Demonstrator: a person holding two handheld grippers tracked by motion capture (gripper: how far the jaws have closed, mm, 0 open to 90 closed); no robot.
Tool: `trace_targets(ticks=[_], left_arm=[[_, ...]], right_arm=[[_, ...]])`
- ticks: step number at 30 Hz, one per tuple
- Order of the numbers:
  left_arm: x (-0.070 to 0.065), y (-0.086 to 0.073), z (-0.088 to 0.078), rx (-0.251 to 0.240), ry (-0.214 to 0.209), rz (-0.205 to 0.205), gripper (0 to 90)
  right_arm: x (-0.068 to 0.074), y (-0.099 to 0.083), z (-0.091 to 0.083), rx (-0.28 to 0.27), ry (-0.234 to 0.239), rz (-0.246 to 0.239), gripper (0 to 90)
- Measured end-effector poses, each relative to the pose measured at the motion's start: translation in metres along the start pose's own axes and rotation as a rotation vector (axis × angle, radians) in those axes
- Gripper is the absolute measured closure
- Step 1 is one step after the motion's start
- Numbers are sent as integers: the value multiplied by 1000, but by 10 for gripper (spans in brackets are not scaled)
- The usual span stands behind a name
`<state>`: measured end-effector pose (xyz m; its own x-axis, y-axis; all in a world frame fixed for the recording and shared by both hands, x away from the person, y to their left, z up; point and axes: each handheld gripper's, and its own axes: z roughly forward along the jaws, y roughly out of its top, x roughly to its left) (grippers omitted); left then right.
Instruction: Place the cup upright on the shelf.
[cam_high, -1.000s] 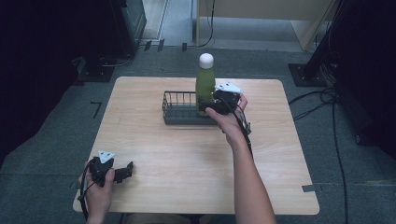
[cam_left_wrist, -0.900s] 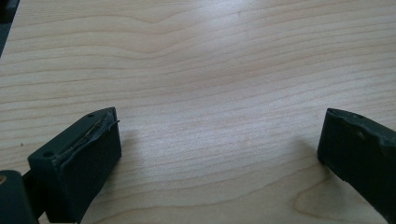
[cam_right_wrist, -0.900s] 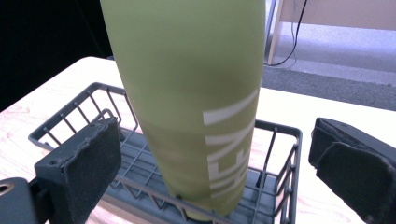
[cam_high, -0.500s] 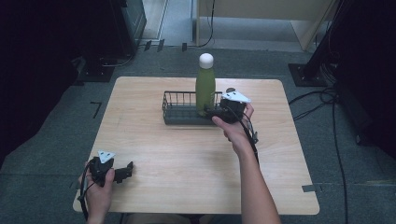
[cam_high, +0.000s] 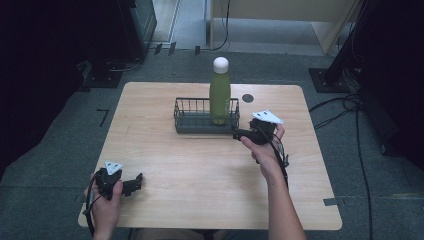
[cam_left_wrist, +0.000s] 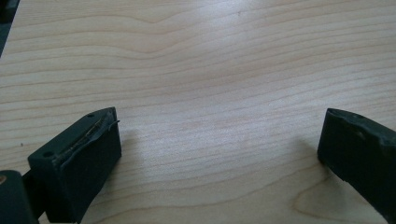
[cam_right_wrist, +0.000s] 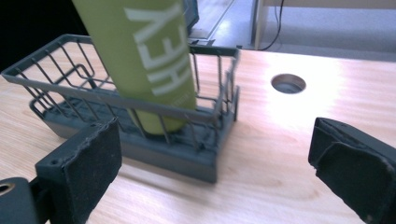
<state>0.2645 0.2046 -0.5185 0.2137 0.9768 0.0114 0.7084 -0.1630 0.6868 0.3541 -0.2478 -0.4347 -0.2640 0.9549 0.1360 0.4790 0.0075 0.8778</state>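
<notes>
A green bottle (cam_high: 219, 97) with a white cap stands upright in the right end of a dark wire basket (cam_high: 190, 119) at the back middle of the wooden table (cam_high: 200, 170). My right gripper (cam_high: 238, 134) hovers just off the basket's right front corner, open and empty. In the right gripper view the bottle (cam_right_wrist: 144, 60) and the basket (cam_right_wrist: 70, 88) lie ahead of my right gripper (cam_right_wrist: 215, 168), whose jaws stand wide apart. My left gripper (cam_high: 137, 181) rests near the table's front left corner. In the left gripper view my left gripper (cam_left_wrist: 219, 154) is open over bare wood.
A round cable hole (cam_high: 247, 98) is cut into the table behind the basket's right end. Dark equipment and cables (cam_high: 345, 105) lie on the floor around the table. Bare wood stretches between the two hands.
My right gripper has let go of the bottle and drawn back to the right and down, away from the basket. The bottle stays upright in the basket. The left hand has not moved.
</notes>
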Motion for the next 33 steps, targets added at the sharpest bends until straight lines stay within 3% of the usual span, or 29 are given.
trace_targets(ticks=[12,33], left_arm=[[0,0,0,0,0,0,0],[0,0,0,0,0,0,0]], right_arm=[[-28,-27,-22,23,-54,31,30],[-75,-77,-60,50,-162,130,37]])
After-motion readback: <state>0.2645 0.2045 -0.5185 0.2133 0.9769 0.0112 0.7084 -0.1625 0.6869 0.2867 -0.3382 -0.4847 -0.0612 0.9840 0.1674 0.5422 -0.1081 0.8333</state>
